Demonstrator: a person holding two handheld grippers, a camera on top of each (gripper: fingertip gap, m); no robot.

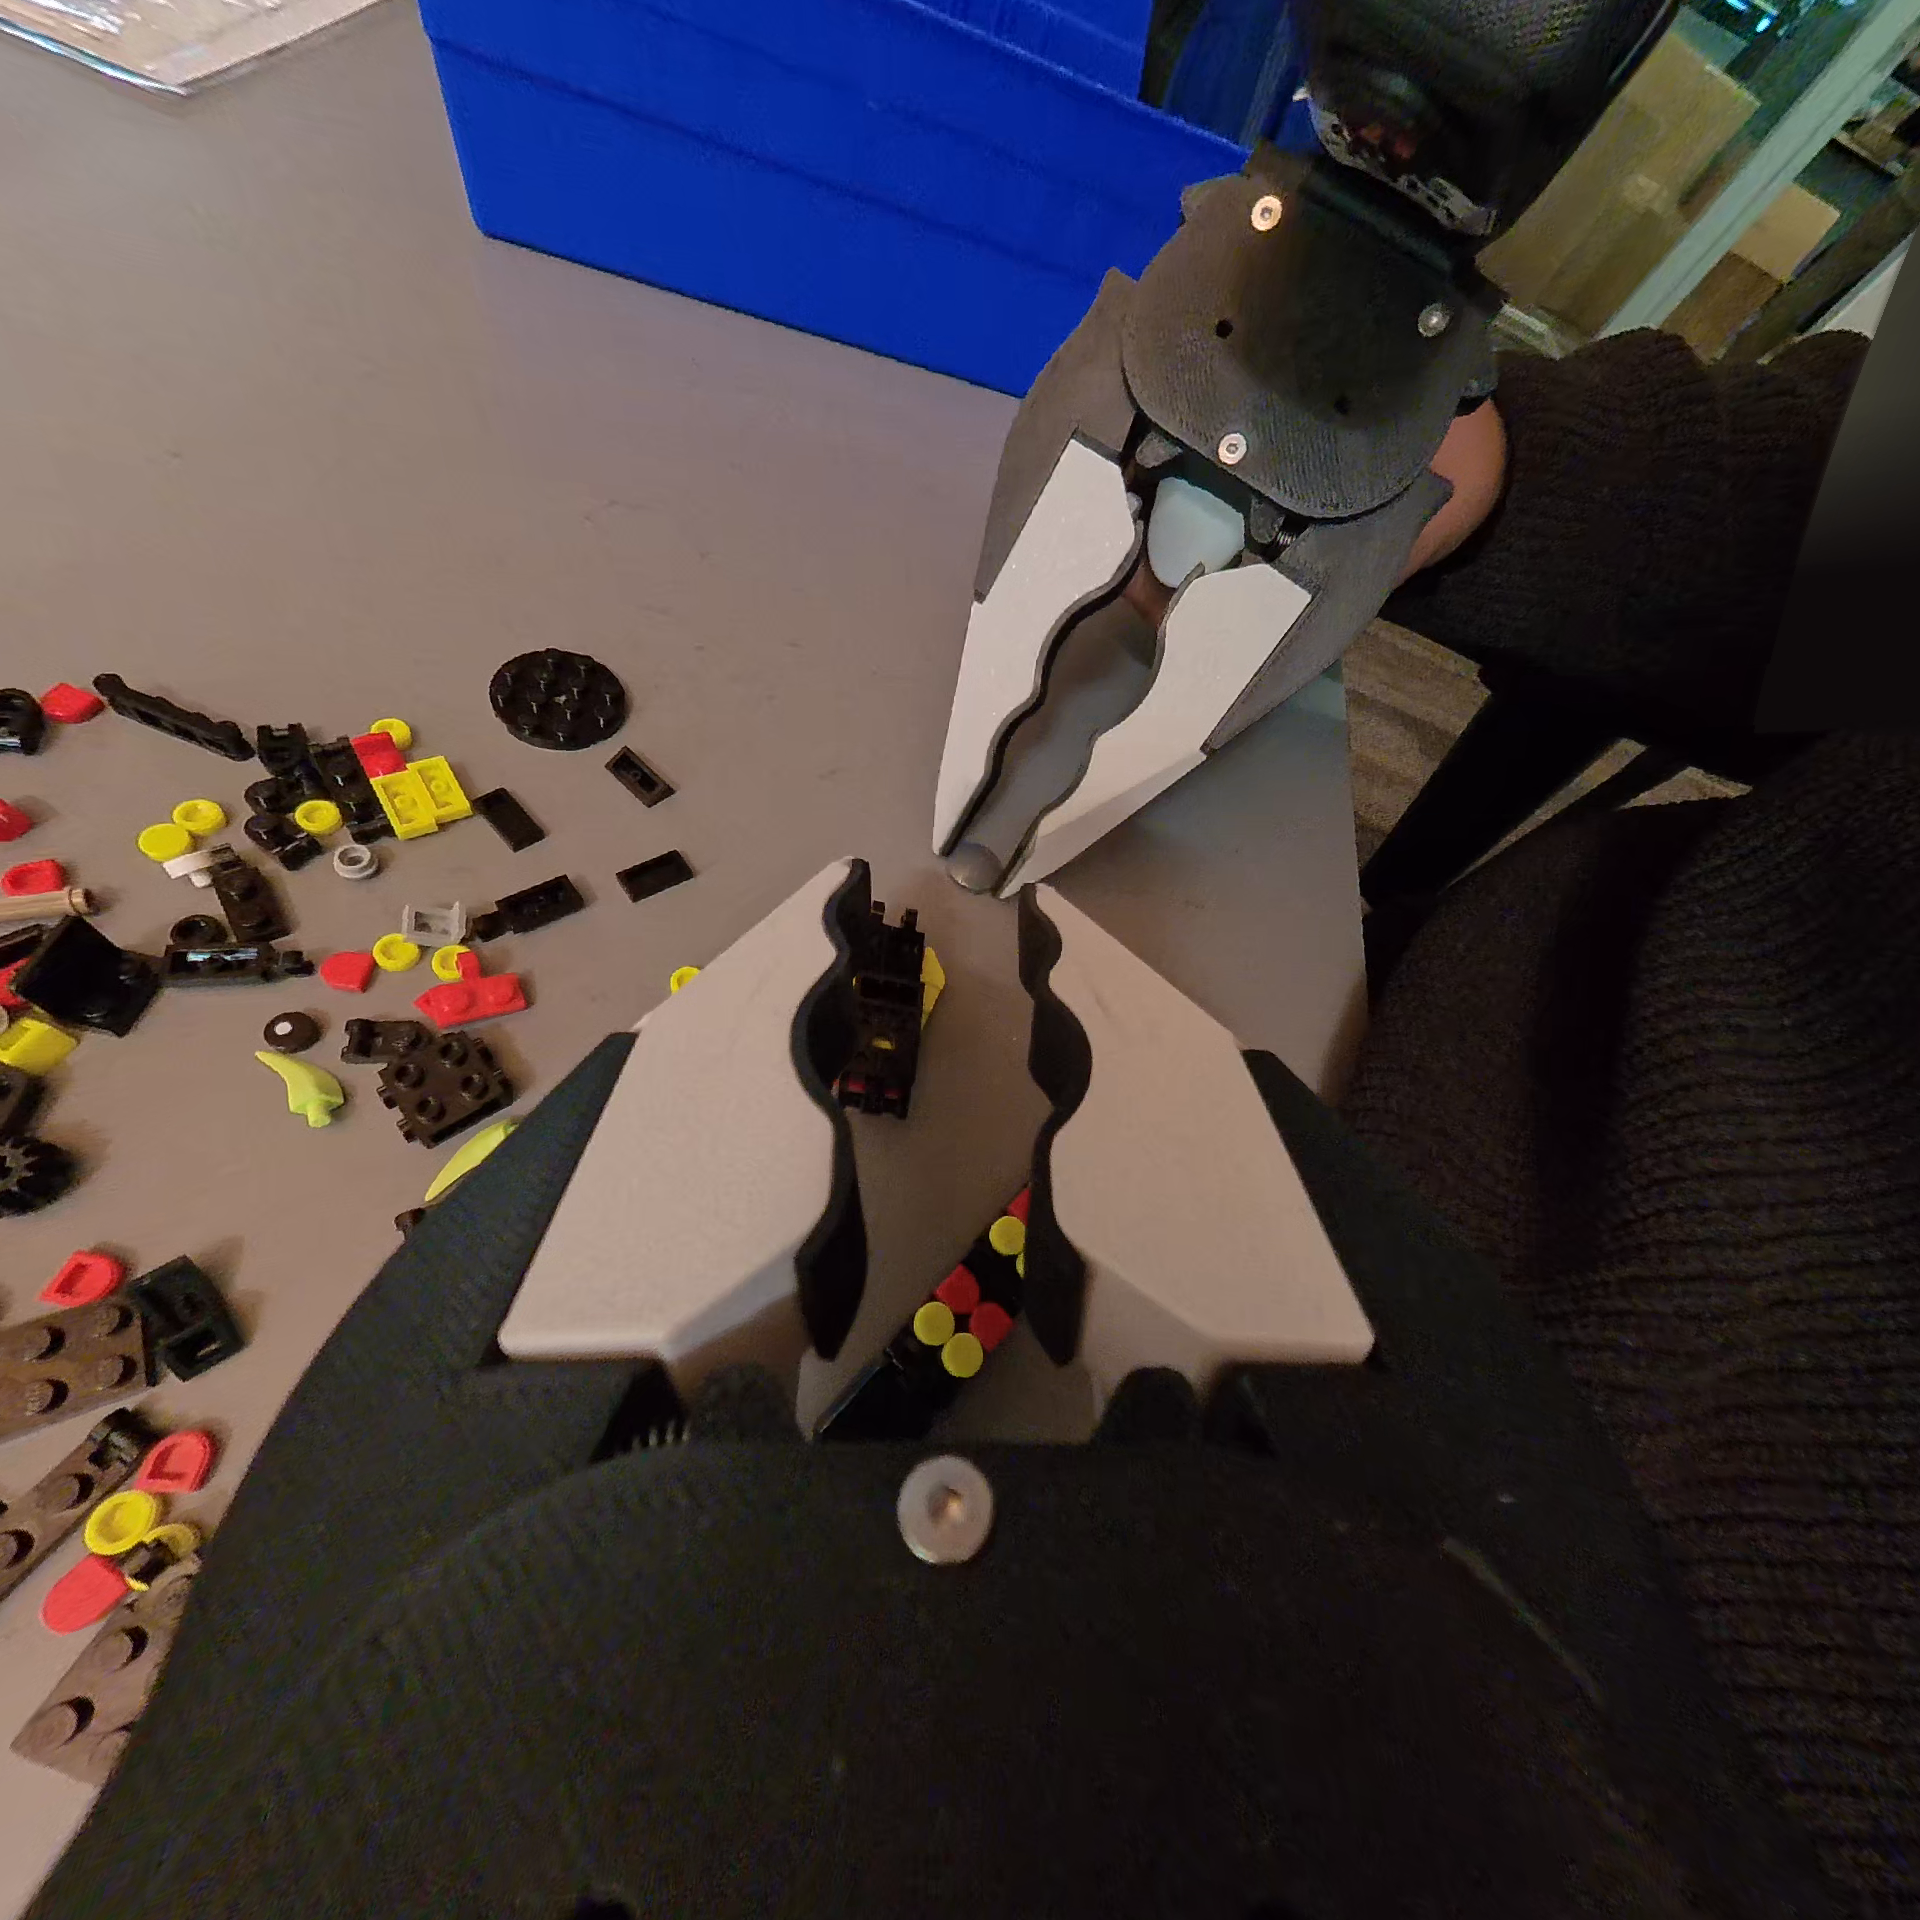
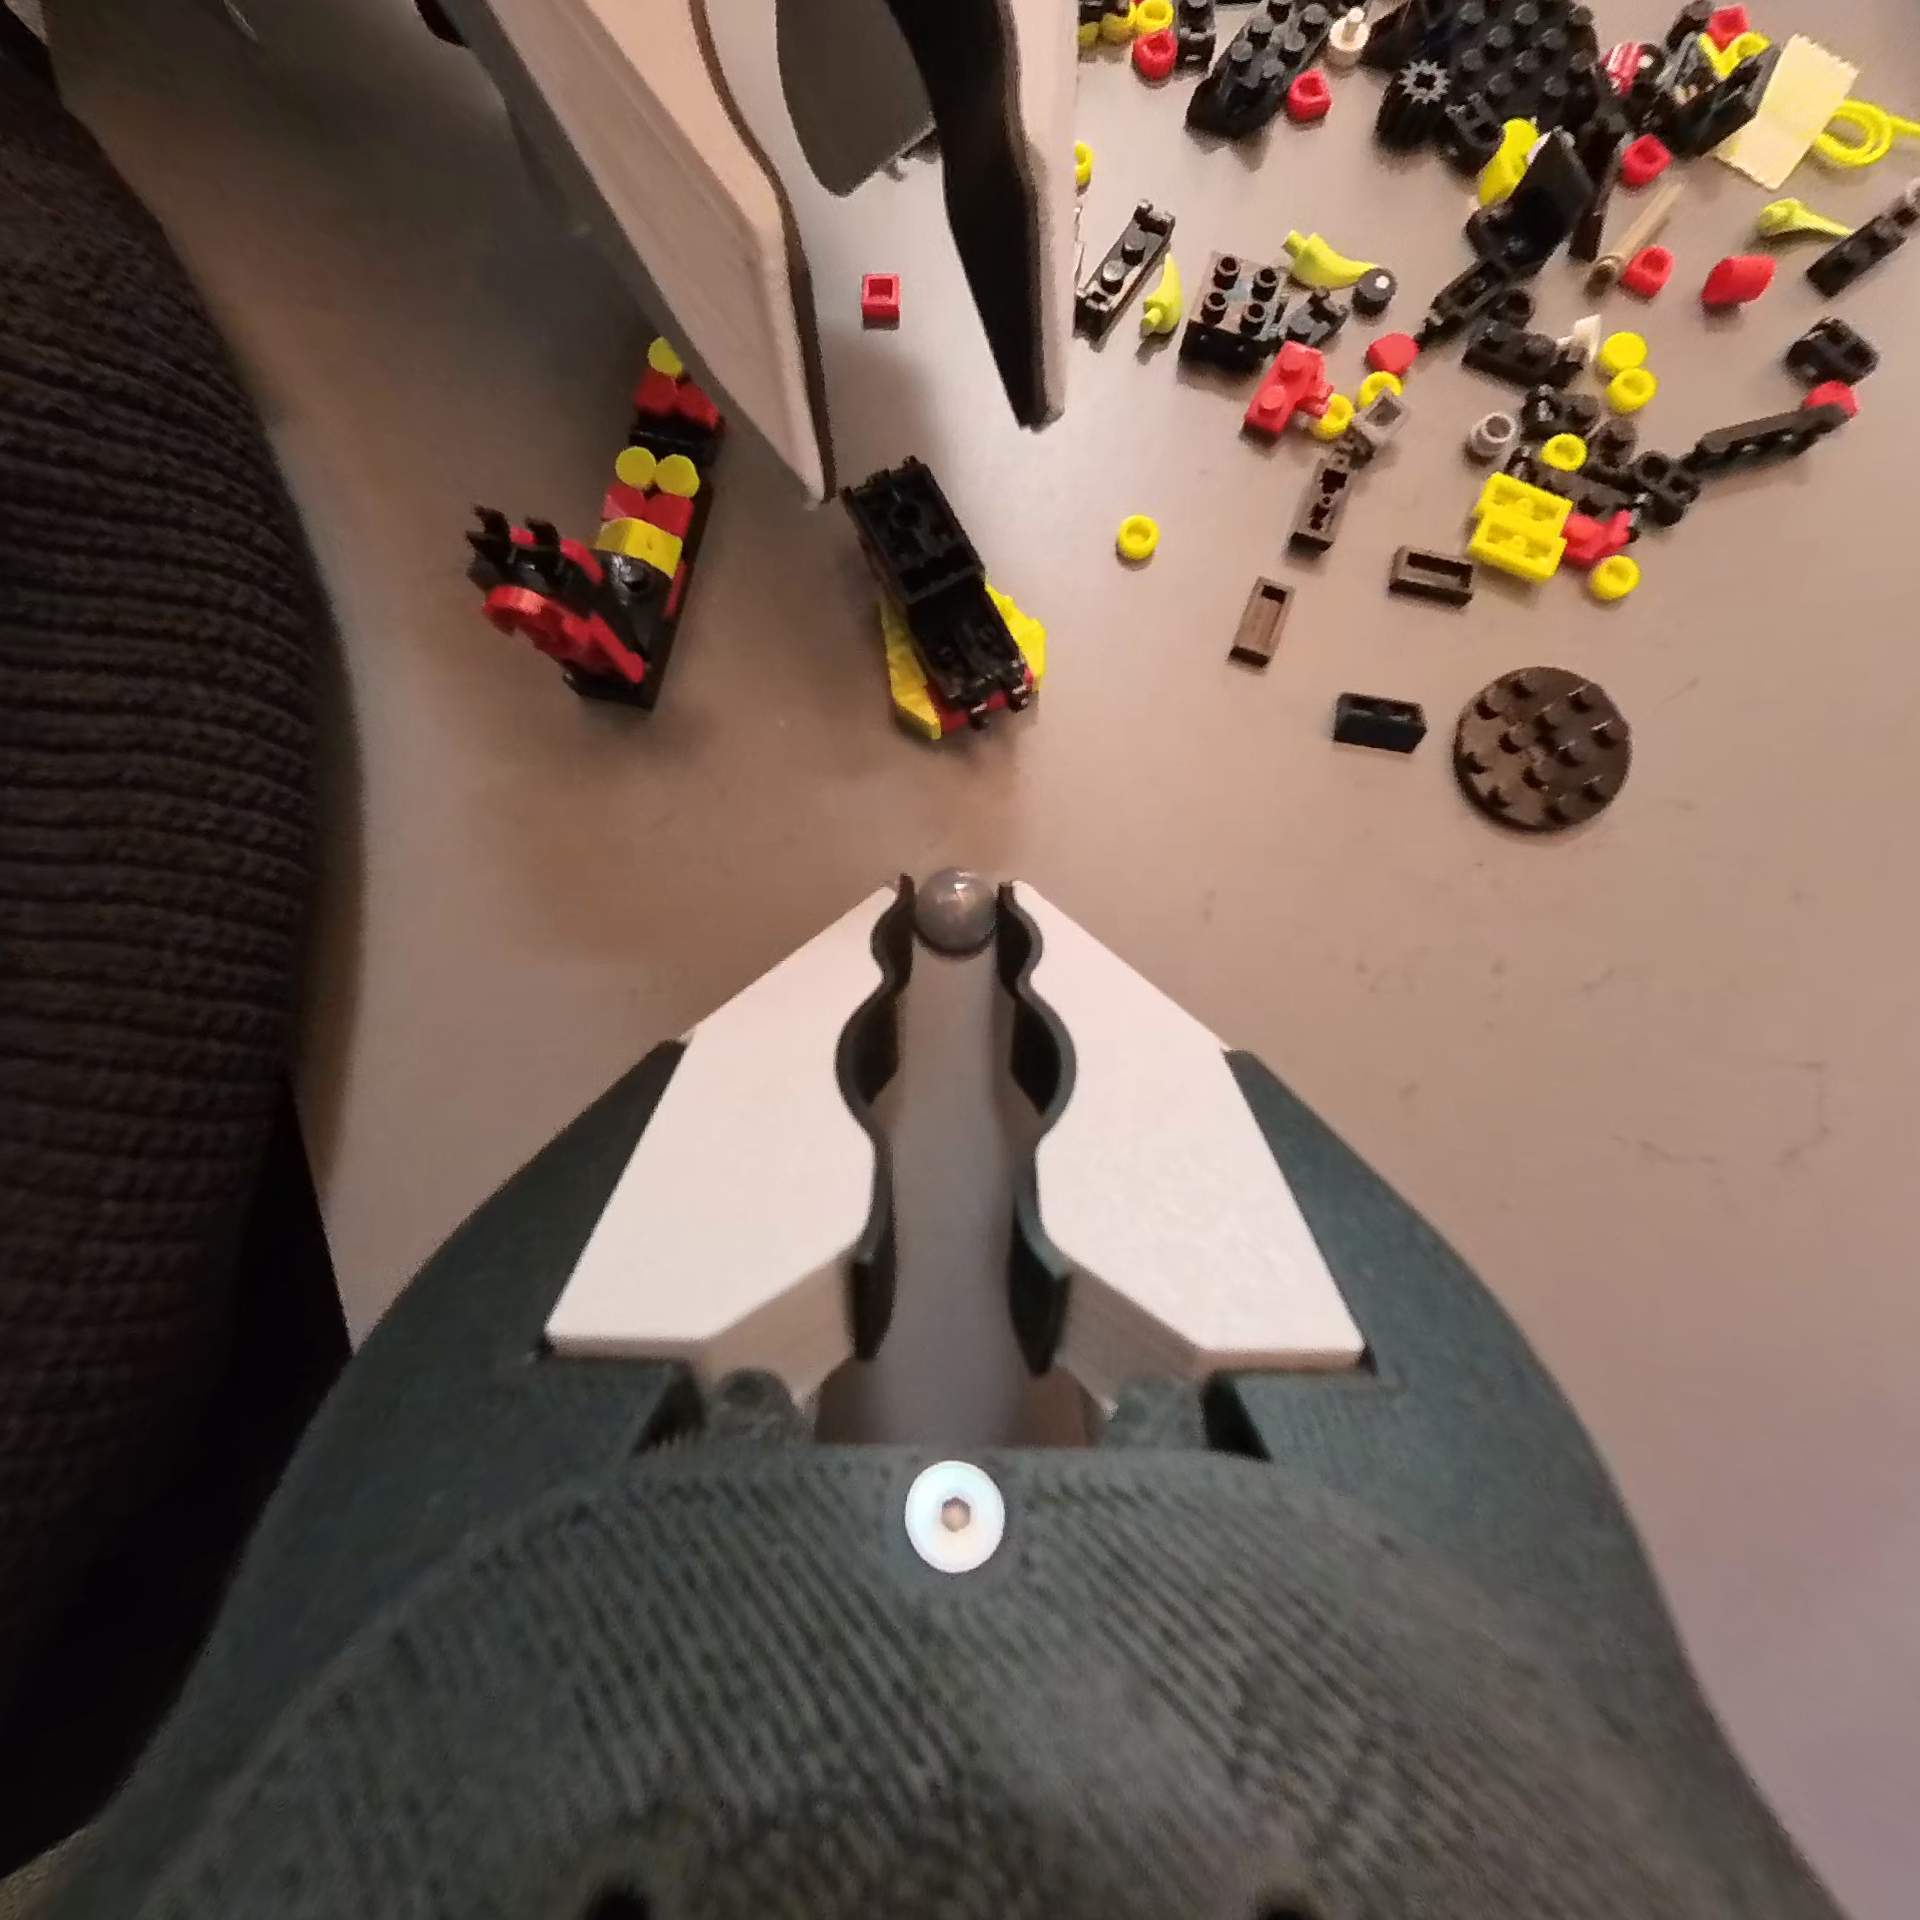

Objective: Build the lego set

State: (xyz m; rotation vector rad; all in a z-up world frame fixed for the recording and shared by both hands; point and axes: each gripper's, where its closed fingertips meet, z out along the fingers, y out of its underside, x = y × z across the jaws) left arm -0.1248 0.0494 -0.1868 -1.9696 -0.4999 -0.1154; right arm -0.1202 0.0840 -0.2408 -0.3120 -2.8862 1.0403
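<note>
My left gripper [image 1: 940, 883] is open and low over the grey table. A small black, yellow and red lego assembly [image 1: 883, 1018] lies on the table between its fingers, close to the left one. It also shows in the right wrist view [image 2: 945, 603], just beyond the left gripper [image 2: 930, 452]. A second long black assembly with red and yellow round tiles [image 2: 623, 540] lies beside it, under my left gripper [image 1: 966, 1309]. My right gripper [image 2: 956, 896] is shut on a small grey round piece [image 2: 954, 914], tip to tip with the left gripper [image 1: 979, 862].
Loose black, red and yellow pieces are scattered on the table [image 1: 343, 790], among them a black round plate [image 2: 1541, 748] and a small red square piece [image 2: 880, 299]. A blue box [image 1: 831, 187] stands at the back. A dark knitted sleeve [image 1: 1662, 1039] and the table edge are on the right. The tips of one gripper are about 7 centimeters away from the tips of the other. From the right gripper's tips to the black round plate [image 2: 1541, 748] is close to 10 centimeters. Seen from the left wrist view [image 1: 574, 685] as well.
</note>
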